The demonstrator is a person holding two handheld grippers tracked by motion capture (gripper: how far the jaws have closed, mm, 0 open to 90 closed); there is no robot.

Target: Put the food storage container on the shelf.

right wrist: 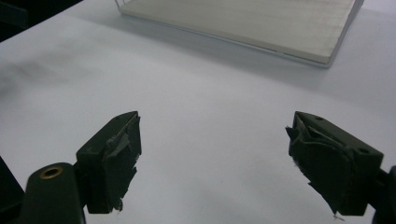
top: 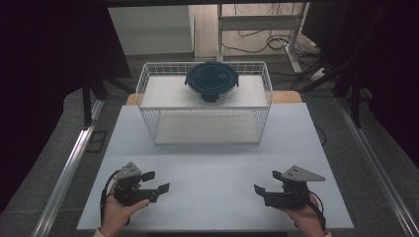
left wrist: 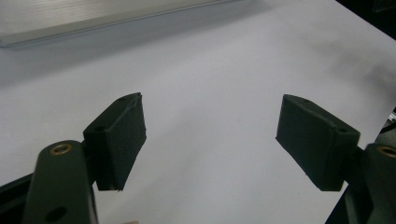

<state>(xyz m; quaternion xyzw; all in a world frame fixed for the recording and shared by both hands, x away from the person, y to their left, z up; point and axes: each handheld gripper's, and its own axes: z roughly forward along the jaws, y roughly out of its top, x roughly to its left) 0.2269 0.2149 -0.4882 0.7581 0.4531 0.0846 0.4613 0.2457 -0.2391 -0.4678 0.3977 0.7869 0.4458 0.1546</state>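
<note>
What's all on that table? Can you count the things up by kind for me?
Hand-held grippers: 2, the left gripper and the right gripper, both with jaws open and empty
White wire rack: 1
Round container with a dark blue lid, on the rack's upper shelf: 1
Total: 4

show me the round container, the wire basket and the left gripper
round container point(top: 212, 79), high view, middle of its dark lid
wire basket point(top: 204, 114), high view, front top rim
left gripper point(top: 155, 181), high view, gap between its open jaws
</note>
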